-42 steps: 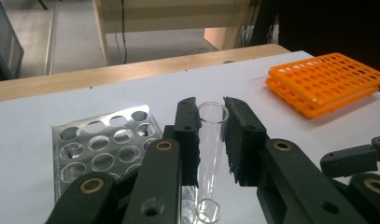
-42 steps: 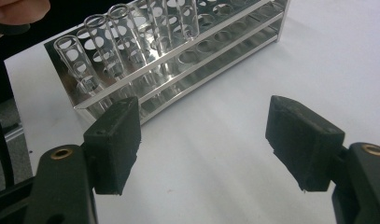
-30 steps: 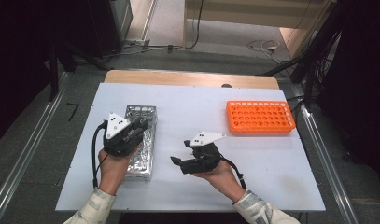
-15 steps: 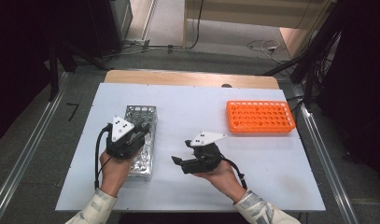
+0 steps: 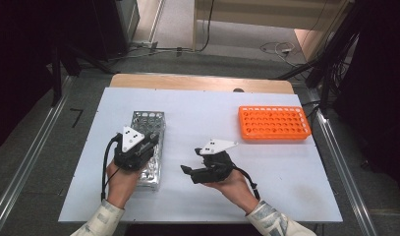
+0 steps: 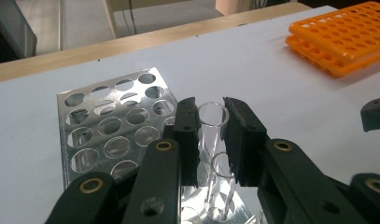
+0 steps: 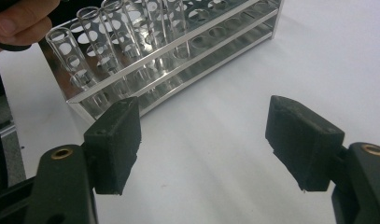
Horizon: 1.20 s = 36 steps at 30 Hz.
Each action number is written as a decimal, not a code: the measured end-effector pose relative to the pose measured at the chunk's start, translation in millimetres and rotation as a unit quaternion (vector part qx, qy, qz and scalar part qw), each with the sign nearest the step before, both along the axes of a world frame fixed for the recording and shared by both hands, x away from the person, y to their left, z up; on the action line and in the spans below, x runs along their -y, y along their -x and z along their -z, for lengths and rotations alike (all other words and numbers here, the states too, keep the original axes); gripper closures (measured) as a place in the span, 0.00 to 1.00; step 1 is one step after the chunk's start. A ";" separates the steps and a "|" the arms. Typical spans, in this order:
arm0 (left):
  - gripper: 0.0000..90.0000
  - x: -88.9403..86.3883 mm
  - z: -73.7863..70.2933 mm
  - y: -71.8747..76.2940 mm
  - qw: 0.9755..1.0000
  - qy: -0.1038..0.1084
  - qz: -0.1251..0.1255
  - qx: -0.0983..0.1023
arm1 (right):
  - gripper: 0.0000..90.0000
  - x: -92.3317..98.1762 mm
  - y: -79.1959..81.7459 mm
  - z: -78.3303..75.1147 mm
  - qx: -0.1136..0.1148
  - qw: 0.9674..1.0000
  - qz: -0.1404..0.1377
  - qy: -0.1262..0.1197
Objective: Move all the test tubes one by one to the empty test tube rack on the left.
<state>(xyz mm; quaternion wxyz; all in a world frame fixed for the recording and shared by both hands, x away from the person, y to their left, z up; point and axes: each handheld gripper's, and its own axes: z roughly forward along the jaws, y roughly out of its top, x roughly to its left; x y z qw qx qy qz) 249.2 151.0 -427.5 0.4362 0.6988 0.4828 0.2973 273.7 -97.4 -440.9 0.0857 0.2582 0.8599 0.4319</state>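
Glass tube clamped by left hand-held gripper, right hand-held gripper wide open, two racks.

Not much going on here: we see the left gripper has slid a bit toward the near end of the metal rack, staying clamped on the glass tube.

Racks: one metal, one orange.

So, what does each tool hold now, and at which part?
The left tool grips a glass tube near its open top, above the metal rack. The right tool is open and holds nothing.
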 end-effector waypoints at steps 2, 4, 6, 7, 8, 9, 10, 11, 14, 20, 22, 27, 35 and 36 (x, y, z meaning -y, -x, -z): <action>0.83 -0.3 0.3 0.0 1.000 -0.001 0.001 -0.003 | 0.28 -0.3 0.2 0.1 0.000 1.000 -0.001 0.001; 0.83 -0.4 0.5 0.1 1.000 -0.001 0.001 -0.004 | 0.28 -0.2 0.2 0.1 0.000 1.000 -0.001 0.001; 0.83 -0.5 0.8 0.3 1.000 -0.001 0.001 -0.006 | 0.28 0.0 -0.1 0.2 0.001 1.000 -0.001 0.001; 0.83 -0.5 1.0 0.4 1.000 -0.002 0.002 -0.007 | 0.28 0.0 -0.1 0.3 0.001 1.000 0.000 0.001; 0.83 -0.5 1.3 0.3 1.000 -0.002 0.002 -0.007 | 0.28 0.0 -0.1 0.2 0.000 1.000 0.000 0.001; 0.83 -0.8 1.6 0.2 1.000 -0.001 0.002 -0.008 | 0.28 0.0 -0.1 0.2 0.001 1.000 -0.001 0.001; 0.83 -1.0 1.7 0.2 1.000 -0.001 0.002 -0.008 | 0.28 -0.1 0.0 0.2 0.001 1.000 -0.001 0.001; 0.83 -1.1 1.6 0.3 1.000 0.000 0.002 -0.008 | 0.28 0.0 0.3 0.1 0.000 1.000 -0.001 0.001; 0.80 -1.2 1.7 0.6 1.000 0.003 0.005 -0.010 | 0.28 0.0 0.3 0.3 0.000 1.000 0.000 0.001; 0.75 -3.7 -0.6 2.3 1.000 0.019 0.004 -0.008 | 0.28 1.1 -0.4 -0.1 0.001 1.000 0.003 0.000; 0.73 -5.4 -1.5 2.9 1.000 0.028 0.004 -0.007 | 0.28 2.2 -1.3 -0.5 0.002 1.000 0.006 -0.002; 0.63 -8.7 -3.2 5.3 0.999 0.043 0.005 -0.004 | 0.28 6.2 -4.6 -0.5 0.002 1.000 0.015 -0.003; 0.32 -16.8 -2.1 13.4 0.998 0.066 -0.012 -0.006 | 0.28 19.7 -11.2 -0.9 0.006 0.999 0.039 -0.003; 0.29 -18.4 -1.9 14.7 0.998 0.069 -0.014 -0.006 | 0.28 22.6 -12.1 -1.1 0.008 0.999 0.043 -0.003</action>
